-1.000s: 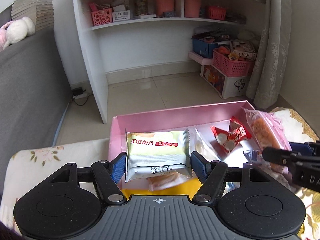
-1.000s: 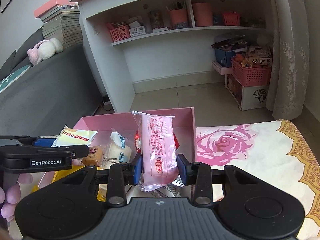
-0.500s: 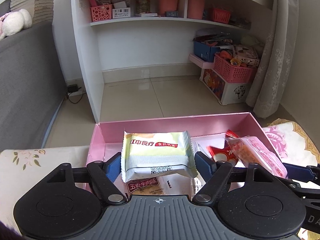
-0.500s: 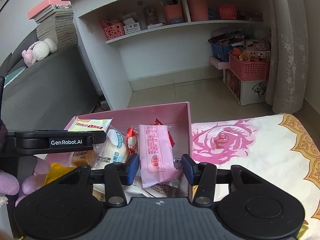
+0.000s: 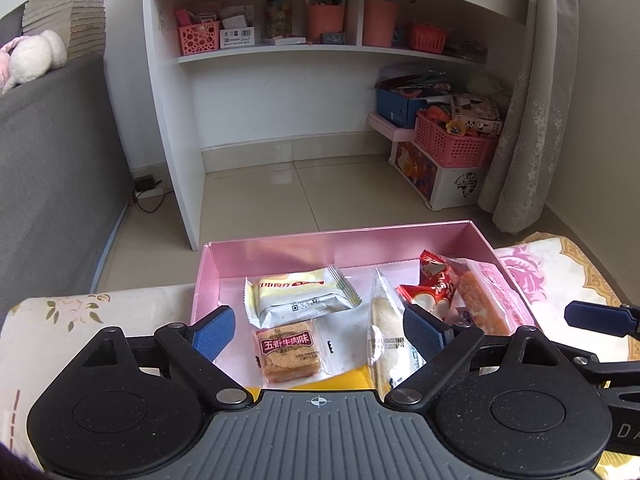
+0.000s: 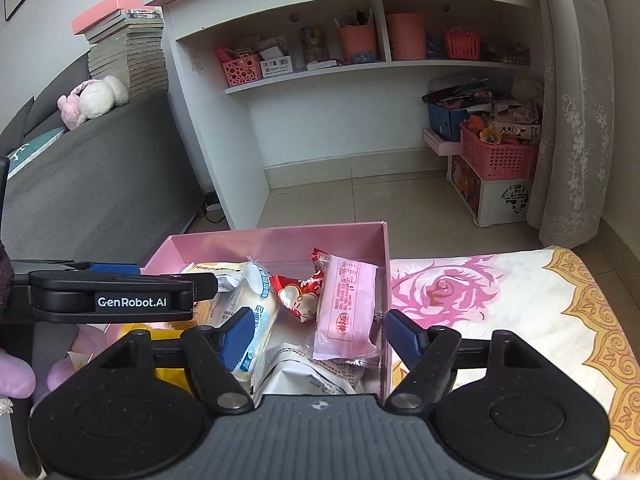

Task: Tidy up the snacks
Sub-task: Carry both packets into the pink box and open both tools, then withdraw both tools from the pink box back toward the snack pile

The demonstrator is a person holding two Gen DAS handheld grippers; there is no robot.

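A pink box [image 5: 340,240] sits on a floral cloth and holds several snack packets. The green-and-white packet [image 5: 300,298] lies flat inside it, beyond a brown biscuit packet [image 5: 286,350]. My left gripper [image 5: 320,330] hangs over the box's near side. Its jaws are opening and the pads touch nothing. The pink packet [image 6: 346,308] rests against the box's right wall, beside a red packet [image 6: 298,294] and a white-and-blue packet [image 6: 256,304]. My right gripper [image 6: 320,336] is above these packets. Its jaws are opening too, clear of the pink packet.
The floral cloth [image 6: 500,304] spreads to the right of the box. Beyond the box are a tiled floor, a white shelf unit [image 5: 280,48], a grey sofa [image 5: 52,168], stacked pink baskets [image 5: 452,148] and a curtain [image 6: 572,100]. A hand [image 6: 16,376] holds the left gripper.
Both grippers let go. The green-and-white packet dropped flat into the box from the left jaws, and the pink packet settled at the box's right side as the right jaws spread.
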